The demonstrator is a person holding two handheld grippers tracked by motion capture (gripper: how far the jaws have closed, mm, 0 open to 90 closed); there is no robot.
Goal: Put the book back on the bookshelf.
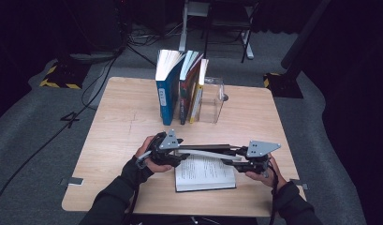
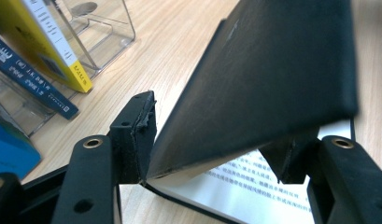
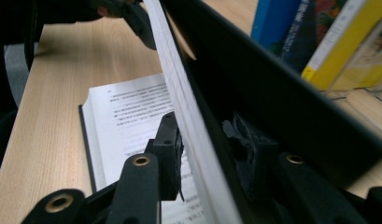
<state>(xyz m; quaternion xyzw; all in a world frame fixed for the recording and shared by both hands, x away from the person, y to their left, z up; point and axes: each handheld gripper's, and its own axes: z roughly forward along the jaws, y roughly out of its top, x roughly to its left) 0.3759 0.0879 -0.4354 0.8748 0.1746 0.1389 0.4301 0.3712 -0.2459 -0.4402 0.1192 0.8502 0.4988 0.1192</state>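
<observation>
While the open book [image 1: 205, 173] lies at the table's [image 1: 119, 122] near edge, its raised black cover half is pinched from both ends by the left gripper [image 1: 176, 158] and right gripper [image 1: 231, 159]; closing looks half done. Printed text shows in the gripper views (shelved books [image 1: 182, 86] wait behind).

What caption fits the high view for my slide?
Two hand-held grippers, left gripper and right gripper, lift half of an open black-covered book on a wooden table.
</observation>
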